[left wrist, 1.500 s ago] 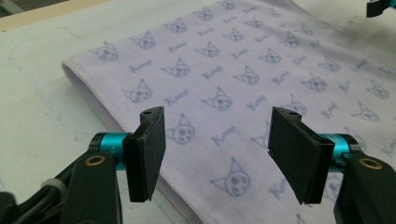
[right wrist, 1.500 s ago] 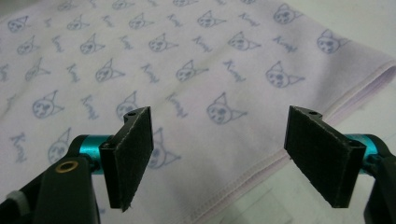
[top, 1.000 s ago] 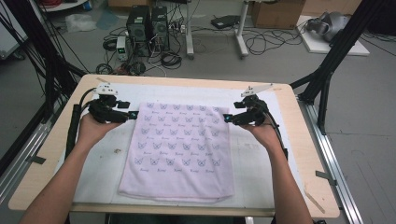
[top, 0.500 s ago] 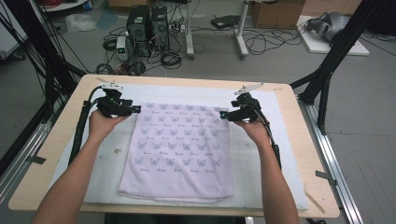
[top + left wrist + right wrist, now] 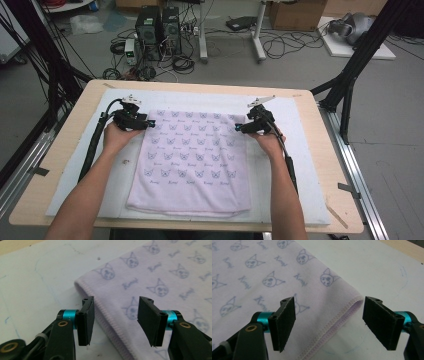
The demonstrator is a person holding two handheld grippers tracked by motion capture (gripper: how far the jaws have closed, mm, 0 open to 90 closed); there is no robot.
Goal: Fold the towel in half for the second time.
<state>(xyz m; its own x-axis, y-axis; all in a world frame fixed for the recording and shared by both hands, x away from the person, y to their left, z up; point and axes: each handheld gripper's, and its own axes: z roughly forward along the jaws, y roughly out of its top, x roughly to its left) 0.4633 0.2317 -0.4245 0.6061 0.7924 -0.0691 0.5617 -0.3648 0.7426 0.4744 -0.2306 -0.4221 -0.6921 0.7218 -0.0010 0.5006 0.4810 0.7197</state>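
Observation:
A lilac towel (image 5: 192, 160) printed with small cat faces lies flat on a white mat (image 5: 295, 165). My left gripper (image 5: 146, 123) is low at the towel's far left corner. In the left gripper view it (image 5: 116, 307) is open, its jaws have just been closing, and the towel's hemmed edge (image 5: 100, 307) runs between them untouched. My right gripper (image 5: 239, 128) is at the far right corner. In the right gripper view it (image 5: 329, 305) is open, and the stitched corner of the towel (image 5: 347, 305) lies between the pads, which stand apart from it.
The mat covers most of a wooden table (image 5: 332, 170). Bare mat lies left and right of the towel. Metal rails (image 5: 360, 175) run along the table's sides, and black frame posts (image 5: 360, 60) stand at the far corners. Computers and cables (image 5: 160, 25) sit on the floor beyond.
Both hands have come down and moved inward onto the towel's far corners. The towel has not moved.

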